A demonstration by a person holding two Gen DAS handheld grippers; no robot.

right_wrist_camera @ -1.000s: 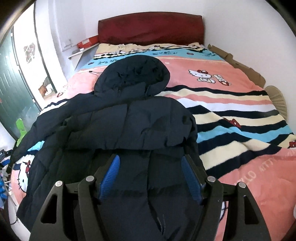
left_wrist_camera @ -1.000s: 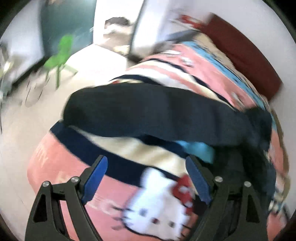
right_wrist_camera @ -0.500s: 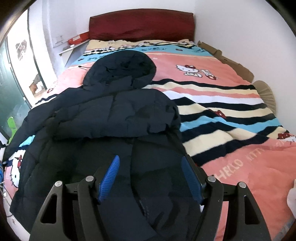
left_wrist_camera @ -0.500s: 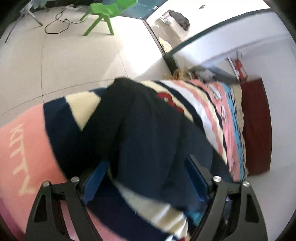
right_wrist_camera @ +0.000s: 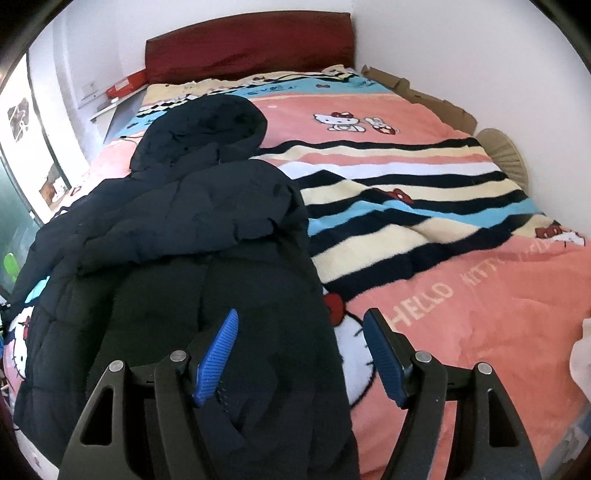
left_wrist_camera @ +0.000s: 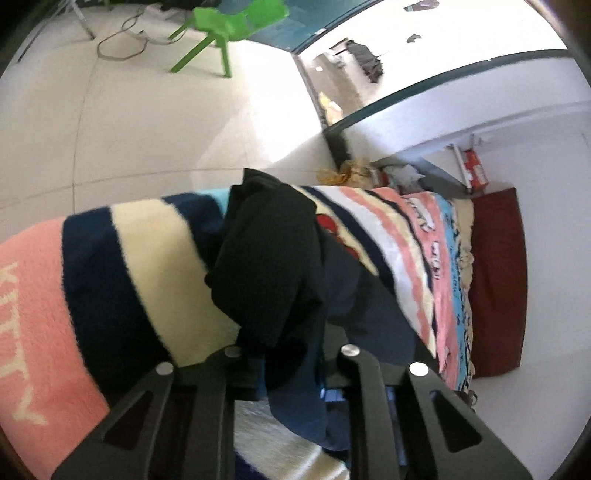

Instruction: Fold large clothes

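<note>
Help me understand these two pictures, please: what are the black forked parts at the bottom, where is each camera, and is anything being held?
No robot arm here: a person carries a two-finger gripper in each hand, and a fisheye camera on each looks forward along its fingers. The black forks are those fingers.

The left wrist view shows the left gripper, whose jaws have just been closing, now pinched on the sleeve end of the dark hooded jacket.

The right wrist view shows the right gripper open over the jacket's lower edge, gripping nothing. The jacket lies on a striped cartoon-cat blanket covering the bed, with a red headboard behind. A green chair stands on the floor.
</note>
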